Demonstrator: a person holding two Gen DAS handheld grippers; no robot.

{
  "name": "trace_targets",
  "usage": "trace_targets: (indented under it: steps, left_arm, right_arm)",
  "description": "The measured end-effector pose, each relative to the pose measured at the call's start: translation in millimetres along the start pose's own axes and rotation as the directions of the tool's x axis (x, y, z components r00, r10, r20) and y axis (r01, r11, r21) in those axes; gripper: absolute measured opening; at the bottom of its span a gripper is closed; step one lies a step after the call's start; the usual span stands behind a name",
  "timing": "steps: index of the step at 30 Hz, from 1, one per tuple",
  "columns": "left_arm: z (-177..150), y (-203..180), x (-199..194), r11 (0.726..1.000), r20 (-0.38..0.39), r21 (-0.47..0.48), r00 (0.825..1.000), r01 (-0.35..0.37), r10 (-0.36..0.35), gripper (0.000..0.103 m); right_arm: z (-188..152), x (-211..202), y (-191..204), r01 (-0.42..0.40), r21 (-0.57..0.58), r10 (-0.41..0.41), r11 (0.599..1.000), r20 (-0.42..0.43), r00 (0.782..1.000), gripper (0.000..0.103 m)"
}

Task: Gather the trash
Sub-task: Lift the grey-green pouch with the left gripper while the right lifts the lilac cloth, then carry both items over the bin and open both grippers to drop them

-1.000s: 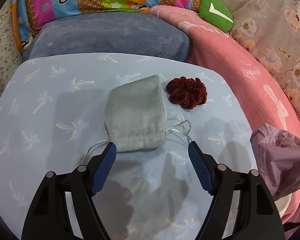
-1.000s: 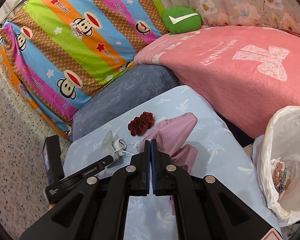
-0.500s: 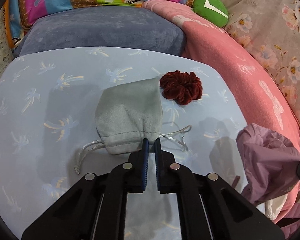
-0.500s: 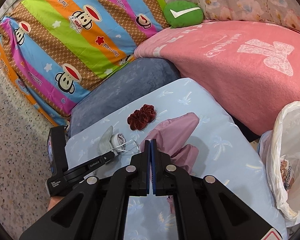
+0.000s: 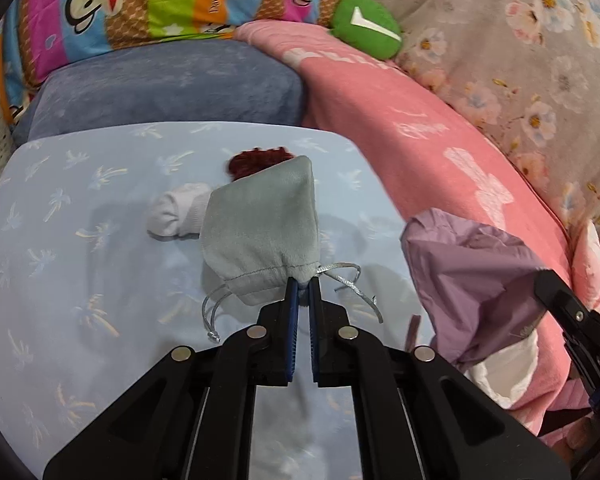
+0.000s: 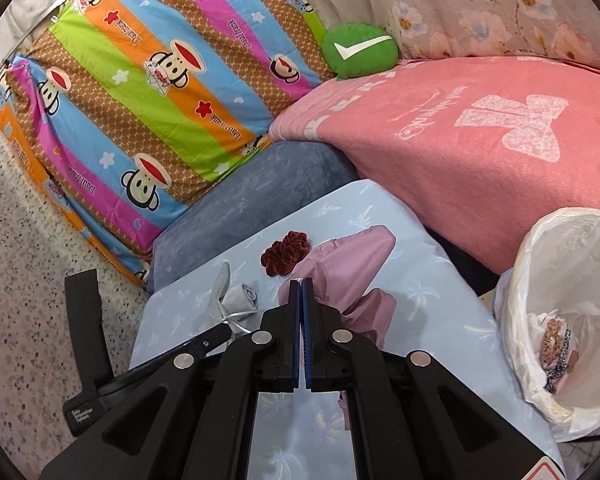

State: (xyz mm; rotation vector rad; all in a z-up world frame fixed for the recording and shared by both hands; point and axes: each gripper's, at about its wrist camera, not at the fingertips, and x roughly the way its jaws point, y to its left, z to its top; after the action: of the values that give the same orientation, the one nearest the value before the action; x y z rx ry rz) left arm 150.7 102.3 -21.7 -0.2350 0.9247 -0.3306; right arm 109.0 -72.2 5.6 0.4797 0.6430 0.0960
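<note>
- Hanging from the left gripper point(image 5: 303, 285), a grey drawstring pouch point(image 5: 260, 224) is lifted clear of the tabletop point(image 5: 60, 240), the jaws closed tight on its gathered mouth, silver cords point(image 5: 348, 280) trailing loose on either side.
- Lying on the pale blue palm-print tabletop just below the pouch are a small white rolled cloth point(image 5: 176, 212) and, past it, a dark red scrunchie point(image 5: 256, 160), partly hidden behind the pouch.
- Pinched in the fully closed jaws of the right gripper point(image 6: 302, 284) is a mauve plastic bag point(image 6: 348, 268), which droops over the tabletop beside the scrunchie.
- At the tabletop's right edge stands a white plastic bag point(image 6: 572, 248) with its mouth wide open and scraps of rubbish inside.
- Beyond the tabletop sit a blue-grey cushion point(image 5: 172, 84), a pink blanket point(image 6: 480, 128), a striped cartoon-monkey quilt point(image 6: 160, 80) and a green round pillow with a white tick point(image 6: 356, 50).
</note>
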Motion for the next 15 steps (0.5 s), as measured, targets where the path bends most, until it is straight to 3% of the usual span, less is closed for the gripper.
trace_targets:
  steps: [8, 15]
  left_arm:
    - [-15, -63, -4, 0.992, -0.014, 0.104, 0.997, 0.073, -0.072, 0.005]
    - [-26, -115, 2, 0.972, -0.043, 0.196, 0.991, 0.132, -0.126, 0.005]
  right_arm:
    - [7, -38, -23, 0.024, 0.032, -0.026, 0.999, 0.061, 0.998, 0.003]
    - [14, -77, -67, 0.080, 0.091, -0.090, 0.993, 0.117, 0.989, 0.003]
